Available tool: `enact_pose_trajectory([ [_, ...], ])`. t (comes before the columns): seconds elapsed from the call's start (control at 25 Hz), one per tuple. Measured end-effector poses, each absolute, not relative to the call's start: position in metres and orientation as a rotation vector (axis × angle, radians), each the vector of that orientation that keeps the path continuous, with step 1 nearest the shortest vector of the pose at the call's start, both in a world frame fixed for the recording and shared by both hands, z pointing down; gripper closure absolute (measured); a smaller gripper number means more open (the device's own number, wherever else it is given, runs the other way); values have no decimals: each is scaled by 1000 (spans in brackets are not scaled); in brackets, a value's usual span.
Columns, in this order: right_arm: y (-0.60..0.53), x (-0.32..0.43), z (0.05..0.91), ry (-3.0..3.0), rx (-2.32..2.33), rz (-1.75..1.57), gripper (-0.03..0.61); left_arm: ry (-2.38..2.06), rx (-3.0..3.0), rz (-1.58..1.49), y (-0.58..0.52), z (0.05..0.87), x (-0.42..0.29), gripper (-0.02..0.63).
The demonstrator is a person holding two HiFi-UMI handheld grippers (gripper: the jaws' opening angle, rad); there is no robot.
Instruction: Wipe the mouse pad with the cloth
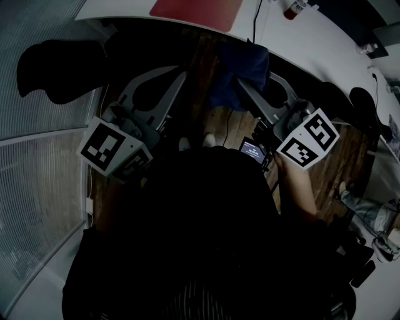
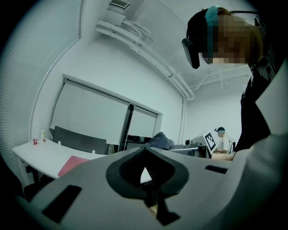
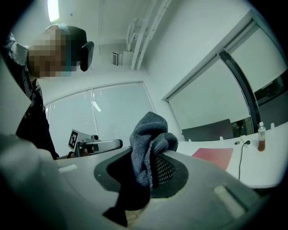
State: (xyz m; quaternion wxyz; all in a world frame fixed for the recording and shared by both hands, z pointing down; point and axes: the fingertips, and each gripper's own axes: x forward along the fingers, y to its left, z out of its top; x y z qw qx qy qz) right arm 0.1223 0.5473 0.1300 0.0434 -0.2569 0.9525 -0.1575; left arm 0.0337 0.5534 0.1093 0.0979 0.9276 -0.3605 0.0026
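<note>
- The cloth (image 3: 150, 143), a grey-blue terry rag, is pinched between the jaws of the right gripper (image 3: 153, 155). It bunches up above the tips and hangs dark through the gap behind them.
- In the head view the cloth (image 1: 240, 75) sits at upper centre of the frame, at the tips of the right gripper (image 1: 240, 84), off the desk edge and over the wooden floor (image 1: 212, 122).
- The red mouse pad (image 1: 195, 12) lies flat on the white desk (image 1: 325, 56) at the top edge of the frame, apart from the cloth. The right gripper view shows it at right of centre (image 3: 213, 157).
- The left gripper (image 2: 146, 152) has its jaws pressed together with nothing between them. In the head view it (image 1: 180, 76) points up, left of the cloth.
- A bottle (image 3: 261, 137) stands on the desk at far right, and a black cable (image 3: 240, 157) runs beside the pad.
</note>
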Motion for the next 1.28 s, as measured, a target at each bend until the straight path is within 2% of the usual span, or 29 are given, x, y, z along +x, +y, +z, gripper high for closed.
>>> enact_pose_trajectory([
  [0.72, 531, 164, 168, 2858, -704, -627, 487, -1099, 2688, 138, 536, 137, 74, 607],
  [1.28, 522, 195, 172, 2820, -813, -588, 488, -980, 2755, 146, 514, 138, 101, 607],
])
